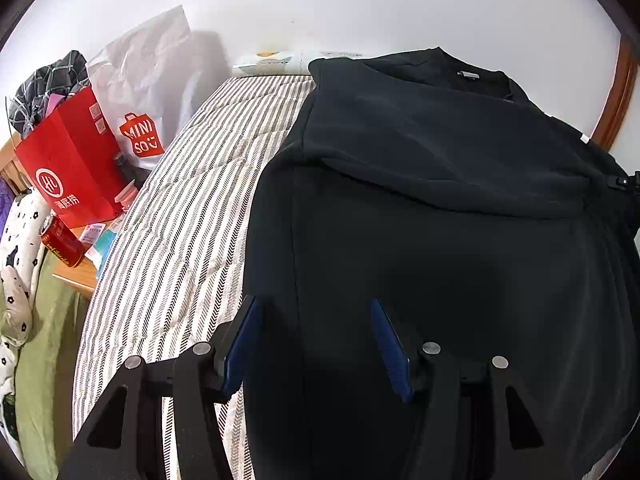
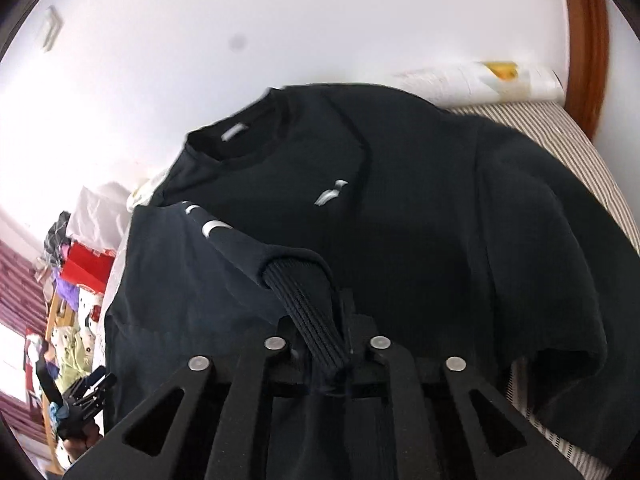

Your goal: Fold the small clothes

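Observation:
A black sweatshirt (image 1: 440, 160) lies spread over a striped bed (image 1: 180, 200), collar toward the wall. My left gripper (image 1: 314, 308) hovers open above the garment's near left edge, blue pads (image 1: 244, 344) apart with nothing between them. In the right wrist view the sweatshirt (image 2: 420, 200) fills the frame, and one sleeve with white marks runs across the body. My right gripper (image 2: 320, 332) is shut on that sleeve's ribbed cuff (image 2: 304, 304), holding it over the chest. The left gripper (image 2: 86, 396) shows small at the lower left of that view.
Left of the bed a wooden bedside table (image 1: 76, 276) carries a red paper bag (image 1: 68, 164), a white shopping bag (image 1: 144, 92) and a red can (image 1: 60, 240). A plastic packet (image 1: 276, 60) lies at the bed's head. A wooden door frame (image 1: 616, 96) stands at the right.

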`<state>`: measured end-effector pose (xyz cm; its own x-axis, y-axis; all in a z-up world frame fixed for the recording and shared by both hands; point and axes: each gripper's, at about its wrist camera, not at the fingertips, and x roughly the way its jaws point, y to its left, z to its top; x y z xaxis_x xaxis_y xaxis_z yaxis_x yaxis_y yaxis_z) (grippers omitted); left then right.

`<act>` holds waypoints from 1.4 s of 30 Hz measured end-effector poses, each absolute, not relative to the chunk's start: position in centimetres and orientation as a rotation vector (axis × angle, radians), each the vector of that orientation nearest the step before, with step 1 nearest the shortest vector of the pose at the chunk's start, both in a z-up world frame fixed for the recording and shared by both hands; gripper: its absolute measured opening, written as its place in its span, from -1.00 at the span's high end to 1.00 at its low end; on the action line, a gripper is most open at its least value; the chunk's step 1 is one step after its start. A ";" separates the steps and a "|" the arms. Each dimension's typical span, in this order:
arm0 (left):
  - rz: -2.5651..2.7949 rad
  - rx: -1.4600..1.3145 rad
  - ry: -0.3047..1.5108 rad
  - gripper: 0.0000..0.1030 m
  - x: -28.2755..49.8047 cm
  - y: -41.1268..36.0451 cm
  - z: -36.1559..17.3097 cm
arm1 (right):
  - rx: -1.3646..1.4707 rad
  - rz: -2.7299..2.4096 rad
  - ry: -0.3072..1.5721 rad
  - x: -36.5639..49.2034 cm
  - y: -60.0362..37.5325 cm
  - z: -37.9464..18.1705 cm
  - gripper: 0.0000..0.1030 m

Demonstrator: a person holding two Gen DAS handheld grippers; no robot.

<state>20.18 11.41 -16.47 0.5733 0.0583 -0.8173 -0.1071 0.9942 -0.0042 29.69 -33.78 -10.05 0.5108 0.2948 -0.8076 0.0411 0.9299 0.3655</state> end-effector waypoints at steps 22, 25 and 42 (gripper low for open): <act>0.090 -0.062 0.978 -0.13 19.8 11.3 -17.3 | 0.306 0.044 0.981 31.4 -34.5 -14.6 0.82; 0.094 -0.061 0.976 -0.16 19.8 11.2 -17.4 | 0.332 0.082 0.938 30.5 -35.1 -13.0 0.86; 0.091 -0.058 0.969 -0.24 19.7 10.9 -17.2 | 0.208 0.078 0.926 26.5 -33.5 -11.2 0.85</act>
